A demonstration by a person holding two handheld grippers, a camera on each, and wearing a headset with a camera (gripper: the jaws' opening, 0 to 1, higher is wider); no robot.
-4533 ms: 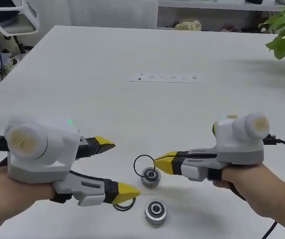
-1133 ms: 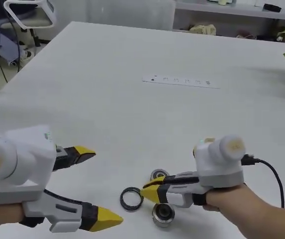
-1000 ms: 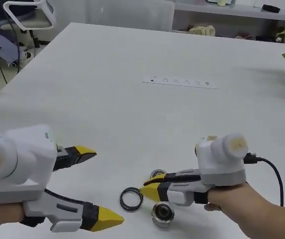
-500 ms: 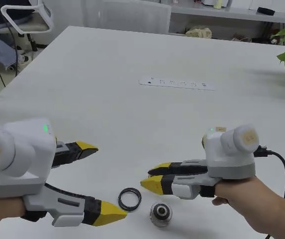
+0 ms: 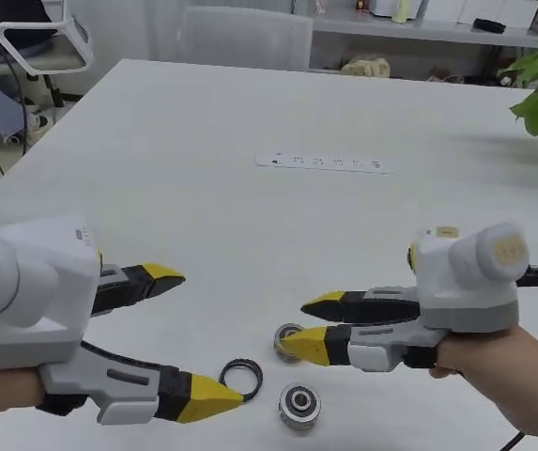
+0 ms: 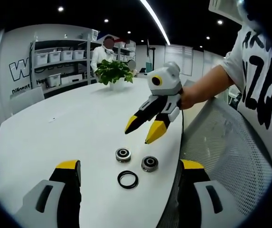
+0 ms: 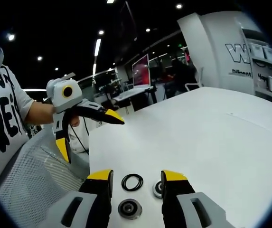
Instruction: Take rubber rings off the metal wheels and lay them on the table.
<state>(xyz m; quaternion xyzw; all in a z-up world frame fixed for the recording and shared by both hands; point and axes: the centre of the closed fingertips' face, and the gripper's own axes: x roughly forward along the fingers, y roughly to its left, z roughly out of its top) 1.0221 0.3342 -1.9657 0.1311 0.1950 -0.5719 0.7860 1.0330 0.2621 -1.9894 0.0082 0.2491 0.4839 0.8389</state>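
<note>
Lying on white table [image 5: 250, 225]: rubber ring [image 5: 242, 362].

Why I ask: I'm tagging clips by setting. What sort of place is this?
Probably an office or lab workroom: a large white table with a socket strip, shelves of storage bins, and a potted plant.

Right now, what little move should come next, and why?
Probably lower the right tongs onto the wheel framed between their tips: they hang open and empty, and one black ring already lies on the table. Whether that wheel still wears a ring is unclear.
</note>
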